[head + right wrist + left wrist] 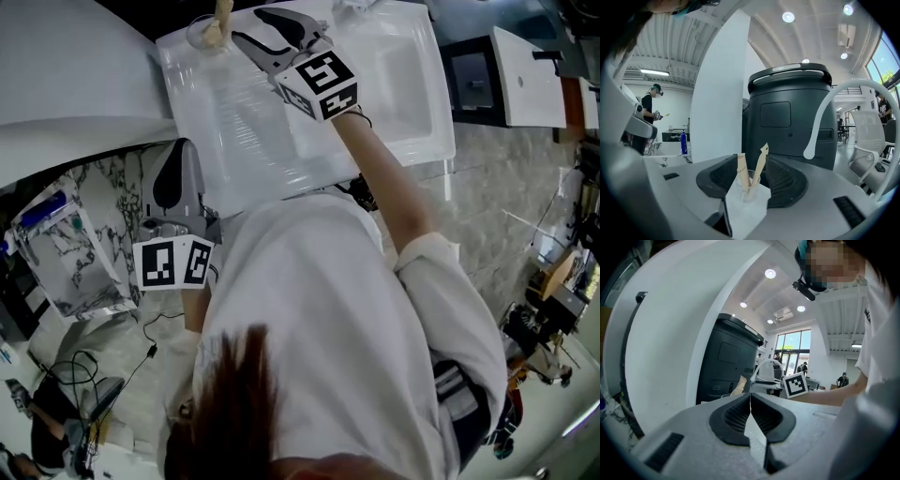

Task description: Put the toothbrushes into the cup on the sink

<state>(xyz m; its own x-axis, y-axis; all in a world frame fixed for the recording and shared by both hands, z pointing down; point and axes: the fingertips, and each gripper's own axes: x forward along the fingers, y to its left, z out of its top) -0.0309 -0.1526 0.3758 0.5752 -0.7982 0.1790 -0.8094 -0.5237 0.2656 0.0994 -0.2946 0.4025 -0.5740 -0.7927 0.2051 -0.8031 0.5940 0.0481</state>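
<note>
A clear glass cup (200,34) stands on the far left corner of the white sink (244,122), with two paper-wrapped toothbrushes (222,19) upright in it. My right gripper (247,26) hovers just right of the cup, jaws open and empty. In the right gripper view the cup (747,186) and toothbrushes (760,161) show through the gap of the right gripper (751,159), beyond the pads and untouched. My left gripper (178,150) hangs below the sink's left edge. It is shut with nothing in it, and in its own view the left gripper (750,397) has its pads meeting.
The sink's basin (403,84) lies to the right, with a white curved faucet (825,117). A dark grey bin-like unit (790,112) stands behind the sink. A large white curved surface (66,66) sits to the left, above a marbled panel (75,253) and cables (75,366) on the floor.
</note>
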